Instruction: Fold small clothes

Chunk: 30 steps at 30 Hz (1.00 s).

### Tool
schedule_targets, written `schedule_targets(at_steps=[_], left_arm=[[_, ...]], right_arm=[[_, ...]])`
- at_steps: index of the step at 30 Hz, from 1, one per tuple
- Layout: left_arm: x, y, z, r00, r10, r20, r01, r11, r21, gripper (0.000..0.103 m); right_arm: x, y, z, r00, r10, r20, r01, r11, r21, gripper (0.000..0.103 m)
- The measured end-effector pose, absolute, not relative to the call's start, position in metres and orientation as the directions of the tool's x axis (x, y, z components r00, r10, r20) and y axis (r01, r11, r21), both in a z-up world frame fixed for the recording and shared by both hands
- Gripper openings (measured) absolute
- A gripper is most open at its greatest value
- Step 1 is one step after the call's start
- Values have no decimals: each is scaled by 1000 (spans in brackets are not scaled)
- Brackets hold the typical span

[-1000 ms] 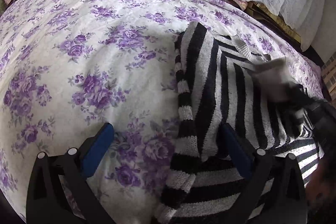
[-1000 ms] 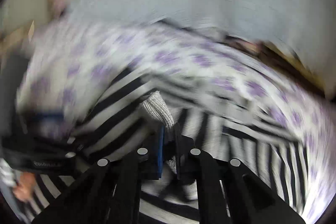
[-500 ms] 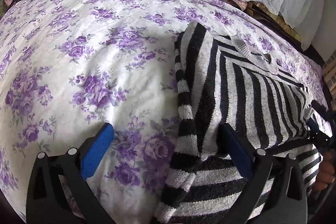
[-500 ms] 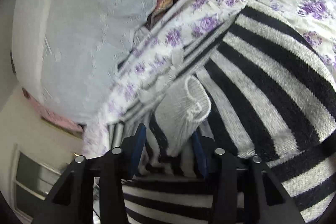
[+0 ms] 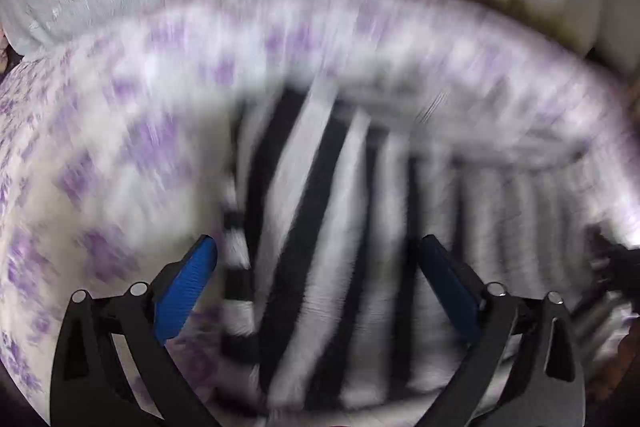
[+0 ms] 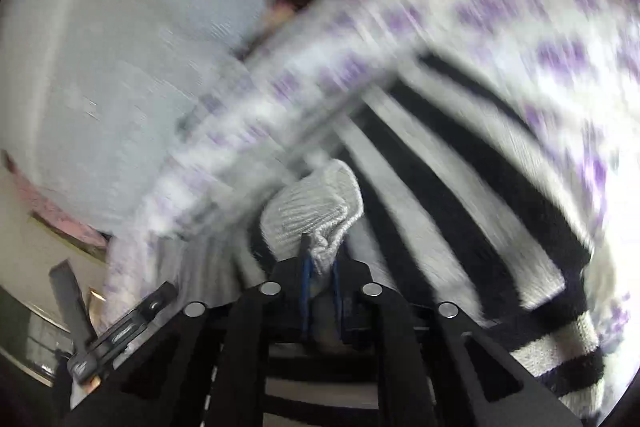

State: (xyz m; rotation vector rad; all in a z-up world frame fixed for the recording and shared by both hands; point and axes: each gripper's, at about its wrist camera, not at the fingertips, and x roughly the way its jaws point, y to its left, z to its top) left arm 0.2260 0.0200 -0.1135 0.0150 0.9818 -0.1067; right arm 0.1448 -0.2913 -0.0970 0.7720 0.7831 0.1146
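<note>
Both views blurred; left gripper (image 5: pixel 316 259) wide apart, holding nothing, low over striped sweater (image 5: pixel 320 227) on floral bedspread (image 5: pixel 120 155); right gripper (image 6: pixel 320 263) pinched on sweater's white cuff (image 6: pixel 316 207), pointing toward 12 o'clock.

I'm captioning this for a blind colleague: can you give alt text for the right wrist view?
The right gripper is shut on a white ribbed cuff of a black-and-white striped sweater, which lies on a purple floral bedspread. The picture is motion-blurred.

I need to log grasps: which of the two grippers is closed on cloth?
The right gripper: it pinches the sweater's pale ribbed cuff. The left gripper is wide open over the striped sweater.
</note>
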Motion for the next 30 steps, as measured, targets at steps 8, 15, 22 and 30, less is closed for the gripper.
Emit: schedule_targets(at_steps=[8, 15, 22, 30], left_arm=[[213, 51, -76, 601, -199, -774, 41, 975, -219, 98], [221, -21, -99, 617, -62, -784, 182, 981, 65, 99], [228, 58, -88, 619, -32, -785, -39, 997, -71, 99], [193, 23, -88, 582, -184, -792, 179, 979, -96, 99]], right_arm=[[136, -279, -40, 815, 195, -546, 158, 832, 532, 16], [186, -244, -84, 672, 388, -631, 88, 804, 588, 13], [157, -302, -67, 781, 237, -578, 224, 757, 613, 7], [164, -201, -75, 598, 523, -607, -94, 799, 594, 28]])
